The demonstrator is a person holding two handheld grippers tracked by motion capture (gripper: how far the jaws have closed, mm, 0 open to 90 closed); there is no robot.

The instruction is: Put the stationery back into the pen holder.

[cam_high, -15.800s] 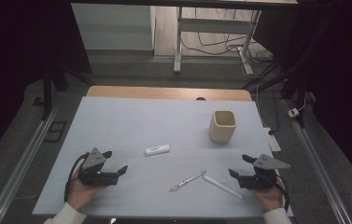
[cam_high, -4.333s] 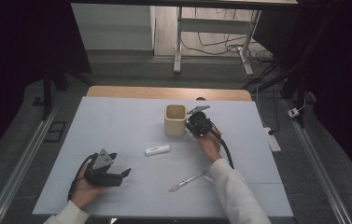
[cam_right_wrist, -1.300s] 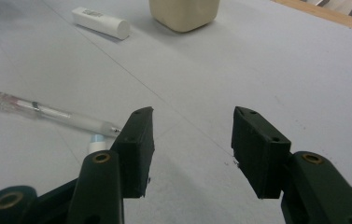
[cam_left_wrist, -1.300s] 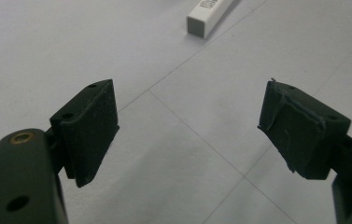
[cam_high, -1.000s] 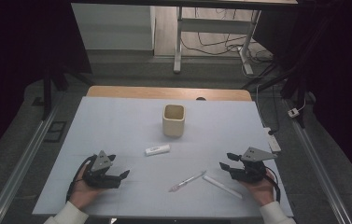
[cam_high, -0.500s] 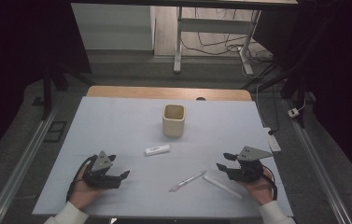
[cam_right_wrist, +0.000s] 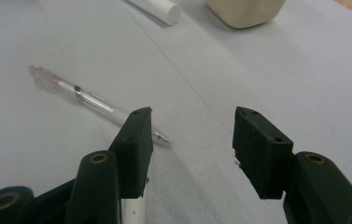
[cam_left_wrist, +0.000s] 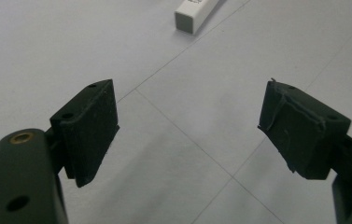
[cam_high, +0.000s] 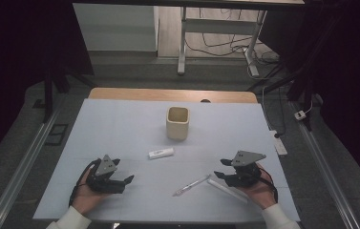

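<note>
No text could be read anywhere in the pictures. The small white rectangular box (cam_high: 161, 153) lying on the pale table carried a dark printed mark on its top face, seen at the upper edge of the left gripper view (cam_left_wrist: 195, 11), but it was too small and cut off to make out.

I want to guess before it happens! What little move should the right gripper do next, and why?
Probably dip the right gripper onto the white stick below it. Its jaws stand open with nothing between them, and the cup waits empty-looking farther back.
</note>
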